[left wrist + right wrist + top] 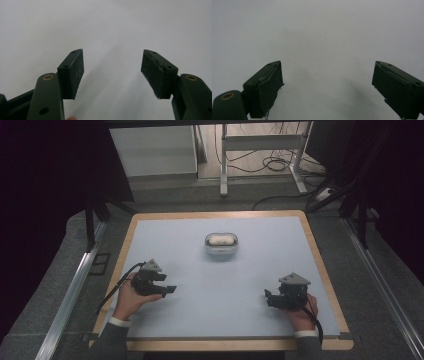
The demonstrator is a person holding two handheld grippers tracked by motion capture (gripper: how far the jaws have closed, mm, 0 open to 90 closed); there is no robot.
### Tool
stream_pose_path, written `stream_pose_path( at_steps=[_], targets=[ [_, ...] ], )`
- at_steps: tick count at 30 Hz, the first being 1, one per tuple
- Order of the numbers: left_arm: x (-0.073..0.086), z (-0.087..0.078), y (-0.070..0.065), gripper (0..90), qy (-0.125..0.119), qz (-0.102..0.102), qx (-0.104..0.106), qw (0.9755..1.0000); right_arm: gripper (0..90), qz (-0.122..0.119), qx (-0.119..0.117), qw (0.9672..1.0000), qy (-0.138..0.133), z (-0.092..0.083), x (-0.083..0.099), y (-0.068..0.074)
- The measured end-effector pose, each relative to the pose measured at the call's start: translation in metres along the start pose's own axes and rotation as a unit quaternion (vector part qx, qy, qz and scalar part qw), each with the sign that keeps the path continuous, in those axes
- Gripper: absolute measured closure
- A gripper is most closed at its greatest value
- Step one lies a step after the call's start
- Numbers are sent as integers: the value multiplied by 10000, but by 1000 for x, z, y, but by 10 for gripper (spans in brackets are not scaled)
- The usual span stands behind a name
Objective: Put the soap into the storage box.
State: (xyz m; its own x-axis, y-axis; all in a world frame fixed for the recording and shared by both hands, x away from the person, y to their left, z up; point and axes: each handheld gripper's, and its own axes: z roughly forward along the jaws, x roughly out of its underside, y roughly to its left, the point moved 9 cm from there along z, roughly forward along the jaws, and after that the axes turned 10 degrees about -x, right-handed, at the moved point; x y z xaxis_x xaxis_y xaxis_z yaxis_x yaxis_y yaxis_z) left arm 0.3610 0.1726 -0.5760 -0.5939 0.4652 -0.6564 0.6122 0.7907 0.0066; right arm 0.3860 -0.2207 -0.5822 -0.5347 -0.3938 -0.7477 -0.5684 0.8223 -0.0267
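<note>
On the pale blue mat (220, 285) that covers the wooden-edged table (320, 265), a small clear container (221, 245) with rounded corners sits toward the far middle, upright, with something whitish (220, 240) lying inside it; what that whitish thing is cannot be told from the high view. Nearer the person, the left gripper (171, 290) lies low over the mat at the left, held in the left hand (131, 297), its jaws pointing toward the middle of the table and its black cable trailing back past the wrist. Along the left gripper view, the same left gripper (112, 71) has its two black jaws spread apart with nothing but bare mat between them; the pads (76, 72) look scuffed, and one shows a torn edge. At the right, the right gripper (266, 299) rests low near the mat in the right hand (302, 315), jaws pointing left toward the other gripper, grey three-cornered plate on top. Its own view shows the right gripper (327, 87) with jaws set wide, wider than the left pair, and again only bare mat between the worn pads (270, 91). Both grippers are well apart from the container, which stands untouched beyond them, roughly midway between the two. White sleeve cuffs show at both wrists by the near table edge.
</note>
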Motion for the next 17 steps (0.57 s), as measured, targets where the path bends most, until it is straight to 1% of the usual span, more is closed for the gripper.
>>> stream_pose_path(
  at_steps=[1, 2, 6, 8, 9, 15, 17],
  targets=[
    [2, 0, 0, 351, -18, -39, 8, 10000, 94, -8, -5, 10000, -7, 0, 0, 1],
    [7, -1, 0, 351, -6, -52, -51, 10000, 94, -15, -6, 10000, -8, 0, -1, 1],
    [17, -2, 2, 351, -46, -212, -79, 9997, 93, -21, -1, 10000, 1, 1, 0, 1],
    [20, -4, 4, 352, 9, -151, -187, 9997, 94, -24, -6, 10000, 12, 1, 0, 1],
    [21, -5, 4, 351, 23, -136, -194, 9997, 93, -28, -1, 10000, 12, 1, 0, 1],
    [16, -11, 7, 344, -190, -248, -183, 9993, 94, -32, 6, 10000, -22, 0, -2, 0],
    [16, -10, 8, 332, -154, -227, -189, 9994, 93, -24, 31, 10000, -24, -1, -2, -1]
  ],
)
